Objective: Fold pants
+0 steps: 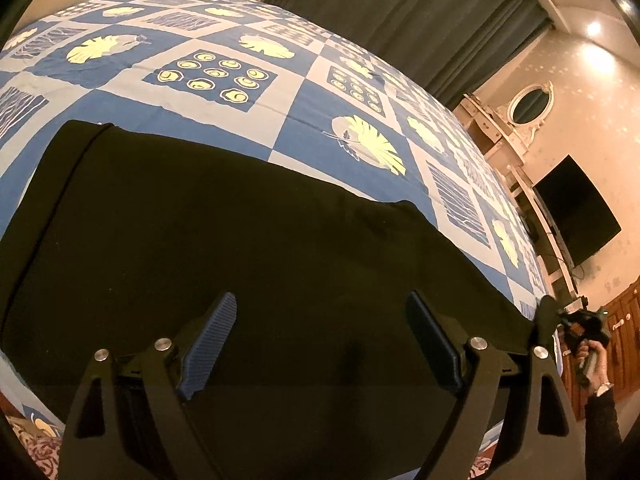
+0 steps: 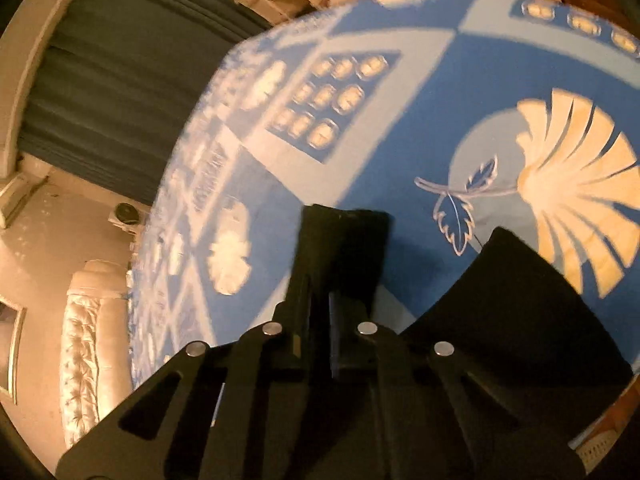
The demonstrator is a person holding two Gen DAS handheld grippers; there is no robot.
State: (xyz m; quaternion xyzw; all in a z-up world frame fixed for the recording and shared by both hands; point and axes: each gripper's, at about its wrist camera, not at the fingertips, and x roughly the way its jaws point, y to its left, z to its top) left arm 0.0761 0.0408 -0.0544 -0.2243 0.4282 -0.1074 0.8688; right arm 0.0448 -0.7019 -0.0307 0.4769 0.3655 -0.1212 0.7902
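Note:
Black pants [image 1: 240,232] lie spread flat across the blue patterned bed sheet [image 1: 192,32]. In the left wrist view my left gripper [image 1: 322,312] hovers just above the cloth near its front edge, jaws wide open, blue pads [image 1: 212,340] bare. At the far right of that view my right gripper [image 1: 576,322] pinches the pants' end, and a small peak of cloth [image 1: 546,314] is lifted off the bed. In the right wrist view my right gripper [image 2: 340,220] is shut with black cloth over its tips. A fold of the pants [image 2: 516,304] rises at the right.
The bed's edge runs along the right, with dark curtains [image 1: 420,20], a white dresser with an oval mirror [image 1: 530,102] and a black wall screen [image 1: 576,216] beyond it. A person's hand [image 1: 594,360] holds the right gripper. A padded headboard [image 2: 88,340] shows at the left.

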